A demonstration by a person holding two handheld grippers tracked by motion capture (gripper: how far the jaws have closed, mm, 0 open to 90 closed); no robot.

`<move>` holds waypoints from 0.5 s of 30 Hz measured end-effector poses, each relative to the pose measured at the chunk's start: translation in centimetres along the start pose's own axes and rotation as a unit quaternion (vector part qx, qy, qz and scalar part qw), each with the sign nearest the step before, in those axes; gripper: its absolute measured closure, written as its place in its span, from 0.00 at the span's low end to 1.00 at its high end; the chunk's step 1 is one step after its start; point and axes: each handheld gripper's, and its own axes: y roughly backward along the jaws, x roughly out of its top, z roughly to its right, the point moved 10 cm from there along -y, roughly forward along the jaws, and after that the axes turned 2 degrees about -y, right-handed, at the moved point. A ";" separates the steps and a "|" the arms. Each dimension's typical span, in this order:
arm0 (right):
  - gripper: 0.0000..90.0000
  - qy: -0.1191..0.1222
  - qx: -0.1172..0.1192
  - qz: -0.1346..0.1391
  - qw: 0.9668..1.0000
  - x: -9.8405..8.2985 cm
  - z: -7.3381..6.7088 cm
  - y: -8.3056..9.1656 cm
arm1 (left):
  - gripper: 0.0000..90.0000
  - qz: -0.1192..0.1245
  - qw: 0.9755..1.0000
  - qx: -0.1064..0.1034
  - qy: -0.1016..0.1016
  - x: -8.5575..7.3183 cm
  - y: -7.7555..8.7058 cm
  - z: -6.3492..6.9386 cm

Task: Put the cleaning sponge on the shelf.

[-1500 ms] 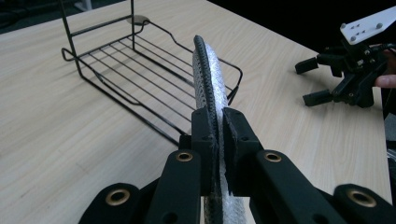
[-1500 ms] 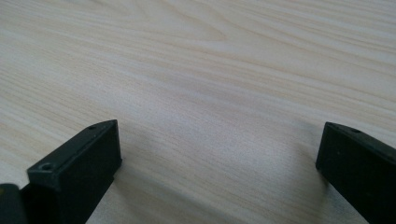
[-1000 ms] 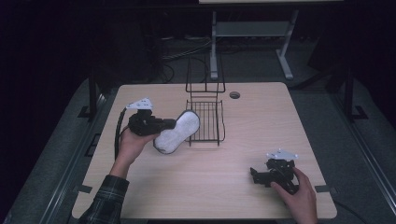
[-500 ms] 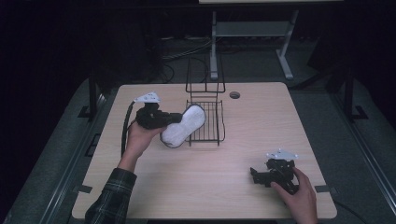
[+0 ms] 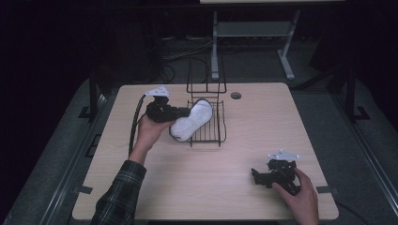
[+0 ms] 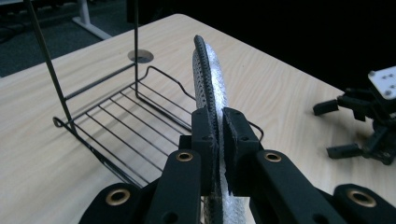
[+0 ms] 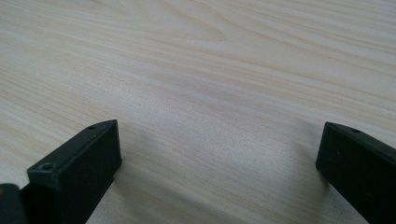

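Observation:
A flat white insole (image 5: pixel 193 119) with a dark underside is clamped by its near end in my left gripper (image 5: pixel 180 114), which is shut on it. The insole's far end reaches over the left part of a black wire rack (image 5: pixel 207 142) at the table's middle back. In the left gripper view the insole (image 6: pixel 208 70) stands on edge between the jaws of that gripper (image 6: pixel 218 135), with the rack (image 6: pixel 116 126) just left of it. My right gripper (image 5: pixel 256 177) rests at the front right, held by a hand, jaws wide open. Bare wood lies between the jaws of the right gripper (image 7: pixel 219 154).
The rack has a tall upright wire back (image 5: pixel 206 90). A round cable hole (image 5: pixel 236 95) sits in the tabletop (image 5: pixel 197 187) behind it. A desk frame (image 5: pixel 248 33) stands on the dark floor beyond. The right gripper (image 6: pixel 329 130) also appears far right in the left gripper view.
My left gripper has carried the insole to the right and a little farther back, so its tip now lies over the rack. The right gripper has stayed put.

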 end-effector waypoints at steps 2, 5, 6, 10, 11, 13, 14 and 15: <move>0.00 0.000 0.000 0.000 1.000 0.0 0.0 0.0 | 0.93 0.000 1.000 0.000 0.001 0.1 -0.4 -0.3; 0.00 0.000 0.000 0.000 1.000 0.0 0.0 0.0 | 0.93 0.000 1.000 -0.002 0.009 0.3 -1.2 -0.5; 0.00 0.000 0.000 0.000 1.000 0.0 0.0 0.0 | 0.93 -0.001 1.000 -0.001 0.010 0.3 -1.5 -0.7; 0.00 0.000 0.000 0.000 1.000 0.0 0.0 0.0 | 0.93 -0.006 1.000 -0.001 0.007 0.2 -2.4 -1.2; 0.00 0.000 0.000 0.000 1.000 0.0 0.0 0.0 | 0.93 -0.005 1.000 0.000 0.009 0.2 -2.5 -1.3; 0.00 0.000 0.000 0.000 1.000 0.0 0.0 0.0 | 0.93 -0.003 1.000 -0.001 0.013 0.2 -2.9 -1.6; 0.00 0.000 0.000 0.000 1.000 0.0 0.0 0.0 | 0.93 -0.002 1.000 -0.002 0.018 0.2 -3.1 -1.7; 0.00 0.000 0.000 0.000 1.000 0.0 0.0 0.0 | 0.93 0.000 1.000 -0.004 0.022 0.2 -3.3 -1.7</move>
